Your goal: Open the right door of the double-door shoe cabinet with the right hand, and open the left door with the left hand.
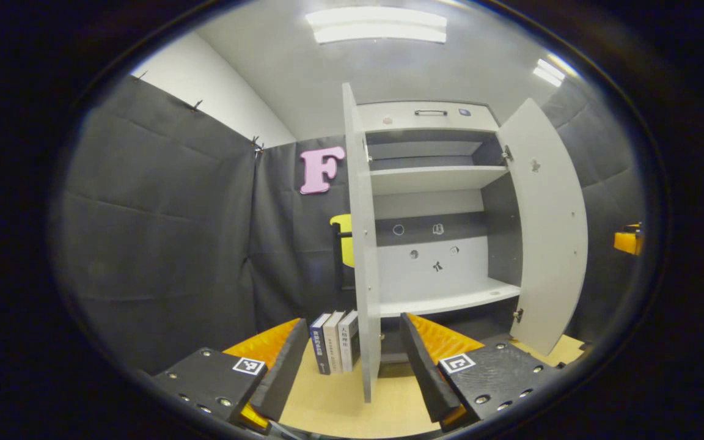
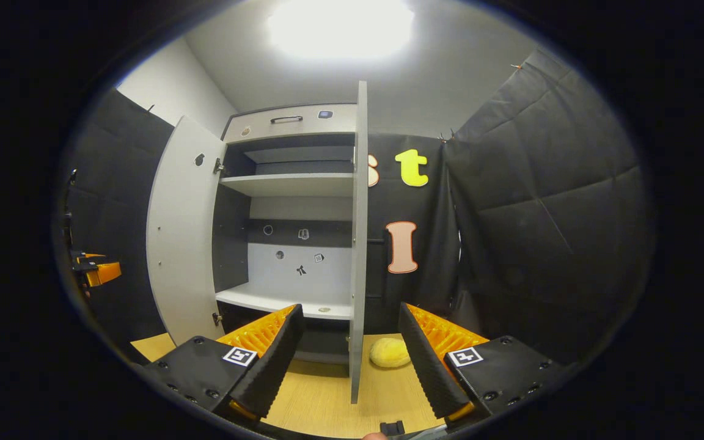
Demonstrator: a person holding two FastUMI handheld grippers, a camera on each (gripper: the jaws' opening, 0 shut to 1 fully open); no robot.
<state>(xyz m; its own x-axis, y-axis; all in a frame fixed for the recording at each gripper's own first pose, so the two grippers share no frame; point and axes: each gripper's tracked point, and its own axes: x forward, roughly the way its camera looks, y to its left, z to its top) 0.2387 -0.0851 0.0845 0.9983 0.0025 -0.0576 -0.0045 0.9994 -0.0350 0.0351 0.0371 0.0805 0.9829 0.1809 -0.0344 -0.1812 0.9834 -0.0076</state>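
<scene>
The grey double-door shoe cabinet (image 1: 431, 180) stands on a wooden table with both doors swung out and its shelves bare. In the left gripper view the left door (image 1: 361, 232) is edge-on straight ahead, and my left gripper (image 1: 352, 324) is open with that edge in the gap between its fingers, neither pressing. The right door (image 1: 547, 232) hangs wide at the right. In the right gripper view the right door (image 2: 359, 244) is edge-on, and my right gripper (image 2: 350, 308) is open astride its lower edge. The left door (image 2: 184, 244) stands open at the left.
Three upright books (image 1: 333, 342) stand on the table (image 1: 340, 403) just left of the left door. A yellow round soft object (image 2: 390, 352) lies right of the right door. Black cloth walls close in on both sides. Each view catches the other gripper (image 1: 628, 239) (image 2: 98, 270) at its edge.
</scene>
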